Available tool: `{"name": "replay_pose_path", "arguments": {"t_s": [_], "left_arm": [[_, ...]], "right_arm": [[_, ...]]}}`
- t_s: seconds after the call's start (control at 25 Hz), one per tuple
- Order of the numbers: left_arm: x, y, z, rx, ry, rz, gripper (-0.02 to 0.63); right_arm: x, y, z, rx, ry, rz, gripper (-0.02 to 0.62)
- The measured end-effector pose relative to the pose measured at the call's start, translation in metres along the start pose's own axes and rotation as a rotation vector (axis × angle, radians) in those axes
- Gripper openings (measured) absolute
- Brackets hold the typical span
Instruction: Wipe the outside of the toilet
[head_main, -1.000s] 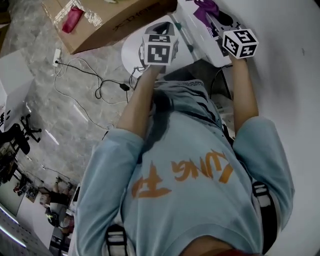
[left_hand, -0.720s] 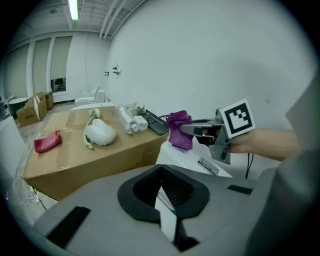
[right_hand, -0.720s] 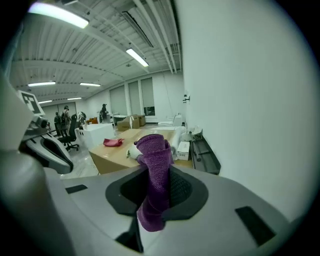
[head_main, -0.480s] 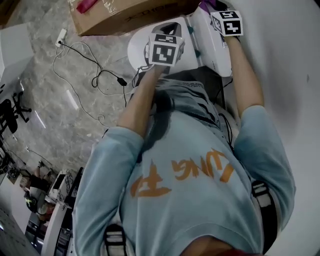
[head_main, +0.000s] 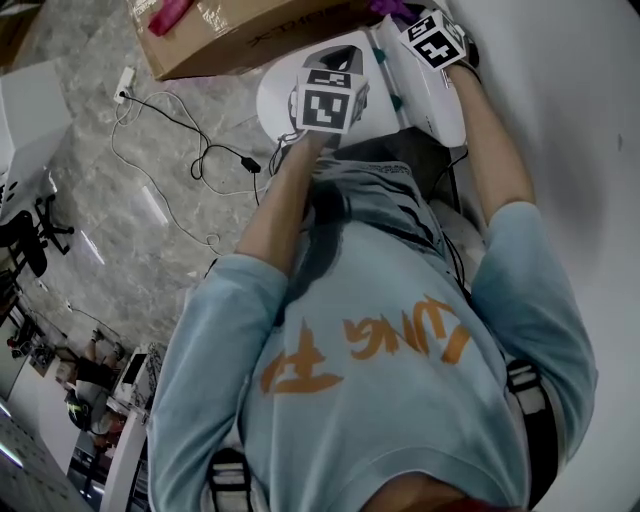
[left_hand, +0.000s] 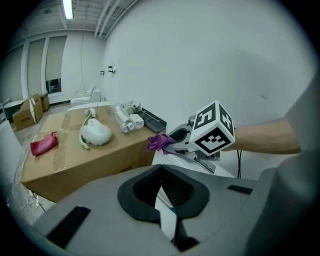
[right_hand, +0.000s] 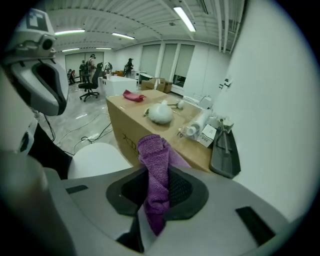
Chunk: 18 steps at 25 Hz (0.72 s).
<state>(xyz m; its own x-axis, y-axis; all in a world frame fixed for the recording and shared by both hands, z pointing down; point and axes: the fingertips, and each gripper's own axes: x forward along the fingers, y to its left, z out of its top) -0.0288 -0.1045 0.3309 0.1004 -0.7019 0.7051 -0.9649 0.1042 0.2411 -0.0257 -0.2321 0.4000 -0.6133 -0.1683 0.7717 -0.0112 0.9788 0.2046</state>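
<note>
The white toilet shows at the top of the head view, with its round lid (head_main: 272, 98) and its tank (head_main: 435, 100). My right gripper (right_hand: 157, 182) is shut on a purple cloth (right_hand: 155, 165) that bunches up between the jaws. It reaches over the tank top (left_hand: 167, 159), and the cloth (left_hand: 159, 142) pokes out ahead of it toward the cardboard box. My left gripper (left_hand: 161, 172) hovers above the lid near the tank, jaws together with nothing held. Its marker cube (head_main: 328, 100) sits over the lid.
A large cardboard box (right_hand: 150, 125) stands just behind the toilet, carrying a red pouch (left_hand: 44, 143), a white fluffy ball (left_hand: 95, 133), bottles (left_hand: 122, 119) and a dark tray (right_hand: 224, 150). A white wall (head_main: 580, 120) runs along the right. Cables (head_main: 185, 150) trail on the marble floor at left.
My right gripper has travelled with the purple cloth along the tank top toward the box end. The left gripper has stayed over the lid.
</note>
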Motion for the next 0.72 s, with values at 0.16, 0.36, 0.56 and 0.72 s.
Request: {"name": "replay_pose_path", "arguments": {"t_s": [0.16, 0.36, 0.56, 0.72], "left_arm": [[0.007, -0.002, -0.003, 0.017, 0.01, -0.01, 0.025], [0.018, -0.006, -0.005, 0.017, 0.018, -0.022, 0.025], [0.022, -0.012, -0.01, 0.019, 0.03, -0.029, 0.025], [0.024, -0.014, -0.013, 0.03, 0.042, -0.031, 0.025]], "right_arm": [[0.0, 0.011, -0.004, -0.002, 0.009, 0.063, 0.081], [-0.002, 0.029, -0.012, -0.037, 0.037, 0.1, 0.083], [-0.004, 0.055, -0.017, -0.06, 0.049, 0.119, 0.083], [-0.006, 0.064, -0.023, -0.07, 0.049, 0.093, 0.083]]}}
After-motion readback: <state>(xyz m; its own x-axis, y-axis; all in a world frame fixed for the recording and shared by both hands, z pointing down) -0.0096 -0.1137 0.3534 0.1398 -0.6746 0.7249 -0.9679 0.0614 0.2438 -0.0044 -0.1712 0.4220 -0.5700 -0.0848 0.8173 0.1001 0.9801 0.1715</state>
